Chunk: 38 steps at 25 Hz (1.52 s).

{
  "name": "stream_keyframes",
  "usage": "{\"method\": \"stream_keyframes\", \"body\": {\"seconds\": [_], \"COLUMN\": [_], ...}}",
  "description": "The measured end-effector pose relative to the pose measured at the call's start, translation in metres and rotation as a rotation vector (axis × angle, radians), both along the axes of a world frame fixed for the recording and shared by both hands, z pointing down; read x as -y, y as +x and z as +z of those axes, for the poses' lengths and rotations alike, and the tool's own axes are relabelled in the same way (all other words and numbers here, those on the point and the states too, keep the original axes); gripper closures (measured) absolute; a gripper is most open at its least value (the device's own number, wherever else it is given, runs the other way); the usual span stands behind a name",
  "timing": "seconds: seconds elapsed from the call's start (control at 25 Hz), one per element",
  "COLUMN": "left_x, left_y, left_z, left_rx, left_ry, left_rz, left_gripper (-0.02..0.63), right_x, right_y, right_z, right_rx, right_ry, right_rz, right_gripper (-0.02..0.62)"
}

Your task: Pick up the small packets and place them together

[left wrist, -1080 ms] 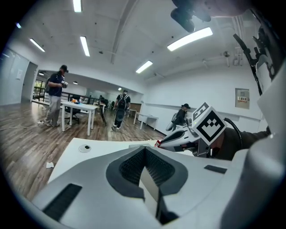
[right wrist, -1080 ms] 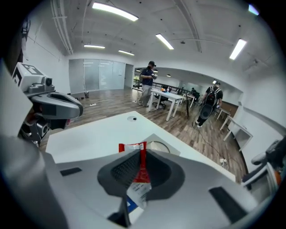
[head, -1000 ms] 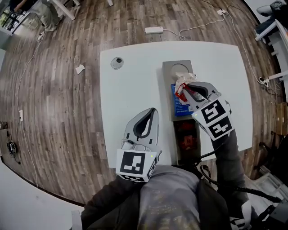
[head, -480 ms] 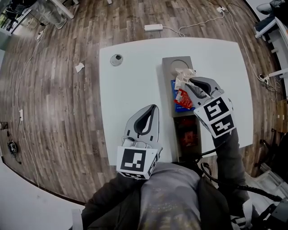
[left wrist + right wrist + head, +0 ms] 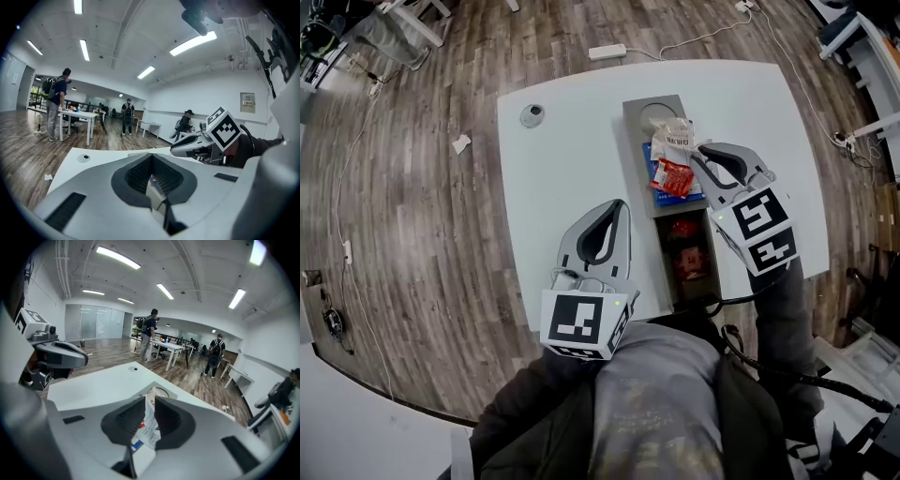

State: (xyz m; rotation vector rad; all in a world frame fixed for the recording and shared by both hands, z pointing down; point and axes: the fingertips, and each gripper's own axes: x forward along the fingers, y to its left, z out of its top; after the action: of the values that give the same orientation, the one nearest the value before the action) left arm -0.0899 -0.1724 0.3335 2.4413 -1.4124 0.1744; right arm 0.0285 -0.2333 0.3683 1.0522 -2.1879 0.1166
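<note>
A long grey tray (image 5: 638, 106) lies on the white table (image 5: 562, 159). Its middle compartment holds blue packets (image 5: 657, 187), and its dark near compartment holds red packets (image 5: 686, 255). My right gripper (image 5: 697, 156) is over the middle compartment, shut on a small white-and-red packet (image 5: 674, 159) that hangs from its fingertips above the blue ones. In the right gripper view the same packet (image 5: 150, 426) is pinched between the jaws of my right gripper (image 5: 149, 402). My left gripper (image 5: 614, 214) sits near the table's front, left of the tray. It is shut, and the left gripper (image 5: 151, 158) has nothing between its jaws.
A round cable cap (image 5: 532, 114) is set in the table's far left corner. On the wooden floor lie a white power strip (image 5: 607, 52), cables and a paper scrap (image 5: 461, 143). People (image 5: 149, 333) stand at desks in the background.
The right gripper has shifted a little over the tray with the packet, which now hangs stretched out above the blue packets. The left gripper has stayed where it was.
</note>
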Motion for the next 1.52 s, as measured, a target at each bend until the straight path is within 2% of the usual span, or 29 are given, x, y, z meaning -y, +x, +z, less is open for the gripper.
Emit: {"method": "stream_keyframes", "body": {"seconds": [0.16, 0.36, 0.52, 0.68, 0.76, 0.88, 0.96, 1.12, 1.32, 1.4, 1.44, 1.48, 1.52], "left_x": [-0.016, -0.035, -0.049, -0.055, -0.055, -0.054, -0.052, -0.044, -0.034, -0.029, -0.028, -0.027, -0.026], "left_y": [0.007, 0.018, 0.026, 0.032, 0.034, 0.036, 0.034, 0.025, 0.014, 0.01, 0.008, 0.007, 0.007], "left_z": [-0.005, -0.002, 0.005, 0.014, 0.016, 0.016, 0.016, 0.014, 0.017, 0.02, 0.021, 0.021, 0.022], "left_rx": [-0.002, -0.002, -0.002, 0.001, 0.001, 0.0, 0.001, -0.006, -0.022, -0.027, -0.027, -0.029, -0.031], "left_ry": [0.012, 0.01, -0.013, -0.03, -0.032, -0.032, -0.036, -0.03, -0.034, -0.039, -0.041, -0.044, -0.049], "left_rz": [0.029, 0.066, 0.098, 0.119, 0.127, 0.131, 0.122, 0.098, 0.077, 0.069, 0.066, 0.065, 0.065], "left_gripper": [0.603, 0.603, 0.603, 0.603, 0.603, 0.603, 0.603, 0.603, 0.603, 0.603, 0.603, 0.603, 0.603], "right_x": [-0.02, -0.053, -0.091, -0.131, -0.148, -0.165, -0.171, -0.175, -0.173, -0.166, -0.16, -0.154, -0.15], "right_y": [0.008, 0.015, 0.011, 0.001, -0.004, -0.007, -0.007, -0.009, -0.009, -0.008, -0.007, -0.005, -0.004], "right_z": [-0.004, 0.009, 0.04, 0.078, 0.097, 0.123, 0.136, 0.154, 0.16, 0.159, 0.158, 0.157, 0.156], "right_rx": [-0.001, -0.007, -0.018, -0.051, -0.099, -0.241, -0.334, -0.473, -0.516, -0.527, -0.534, -0.54, -0.544], "right_ry": [0.01, -0.024, -0.119, -0.237, -0.29, -0.35, -0.378, -0.431, -0.525, -0.522, -0.501, -0.476, -0.459], "right_rz": [0.023, 0.031, -0.021, -0.119, -0.173, -0.266, -0.321, -0.402, -0.43, -0.409, -0.391, -0.372, -0.358], "right_gripper": [0.535, 0.535, 0.535, 0.535, 0.485, 0.377, 0.346, 0.325, 0.318, 0.343, 0.387, 0.509, 0.538]}}
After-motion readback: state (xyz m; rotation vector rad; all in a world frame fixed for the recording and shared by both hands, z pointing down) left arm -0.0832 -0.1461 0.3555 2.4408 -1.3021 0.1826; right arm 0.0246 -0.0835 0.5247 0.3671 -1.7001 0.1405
